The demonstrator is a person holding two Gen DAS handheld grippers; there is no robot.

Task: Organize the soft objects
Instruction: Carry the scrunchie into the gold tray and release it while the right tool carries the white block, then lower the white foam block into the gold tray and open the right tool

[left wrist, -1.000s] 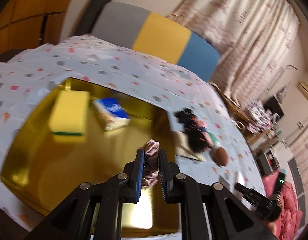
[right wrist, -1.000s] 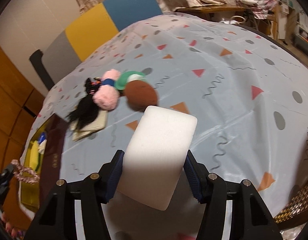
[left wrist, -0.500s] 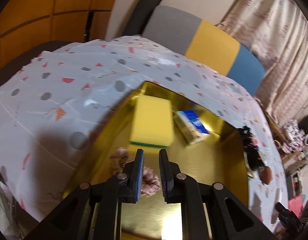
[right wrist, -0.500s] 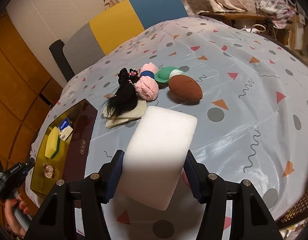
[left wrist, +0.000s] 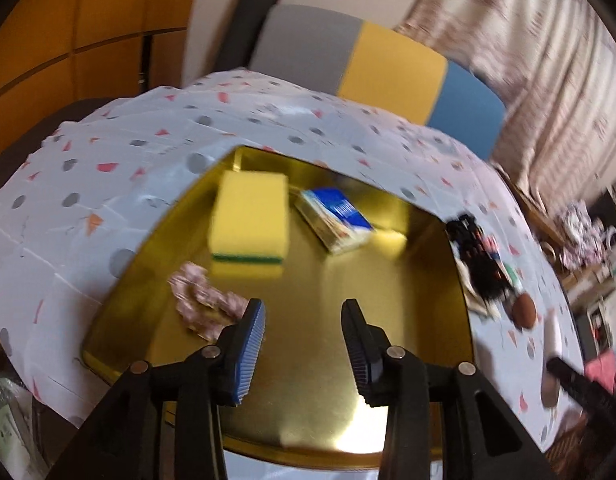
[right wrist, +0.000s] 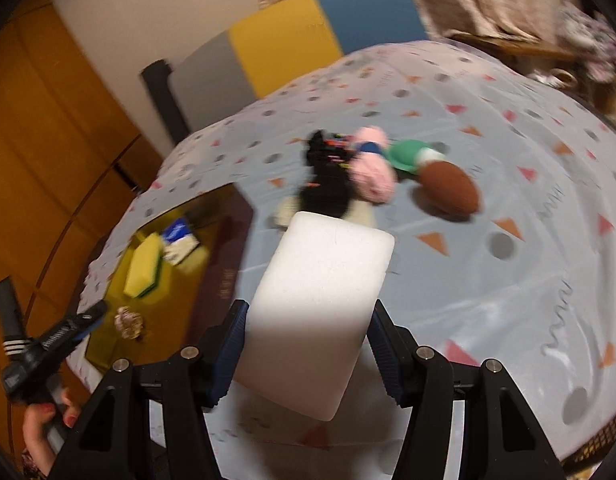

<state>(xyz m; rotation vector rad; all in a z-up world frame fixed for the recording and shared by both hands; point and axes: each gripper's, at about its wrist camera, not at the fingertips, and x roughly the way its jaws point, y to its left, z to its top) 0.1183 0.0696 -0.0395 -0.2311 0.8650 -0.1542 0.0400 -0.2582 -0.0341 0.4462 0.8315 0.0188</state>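
1. Spread wide and gripping nothing, my left claw (left wrist: 304, 322) hovers over the shiny gold rectangular tray (left wrist: 420, 320) sunk among the folds of the pale blue plastic cloth with triangles and dots (left wrist: 88, 184) that covers the tabletop.
2. Just left of its left finger, the crumpled pink patterned fabric scrunchie (left wrist: 204, 300) lies on the tray floor.
3. Farther in, the yellow sponge with a green scouring layer (left wrist: 250, 216) lies flat, and the blue-and-white tissue pack (left wrist: 336, 218) sits to its right, apart from it.
4. My right claw (right wrist: 306, 344) is clamped on the white rectangular foam block (right wrist: 320, 312), which sticks up and forward between the fingers, above the cloth.
5. Beyond the block, on the cloth, a black hairy wig-like bundle (right wrist: 328, 184), a pink fluffy ball toy (right wrist: 374, 178), a green-and-white plush piece (right wrist: 412, 154) and a brown plush football (right wrist: 450, 192) cluster together.
6. A grey, yellow and blue padded chair back (left wrist: 388, 68) stands behind the tabletop.
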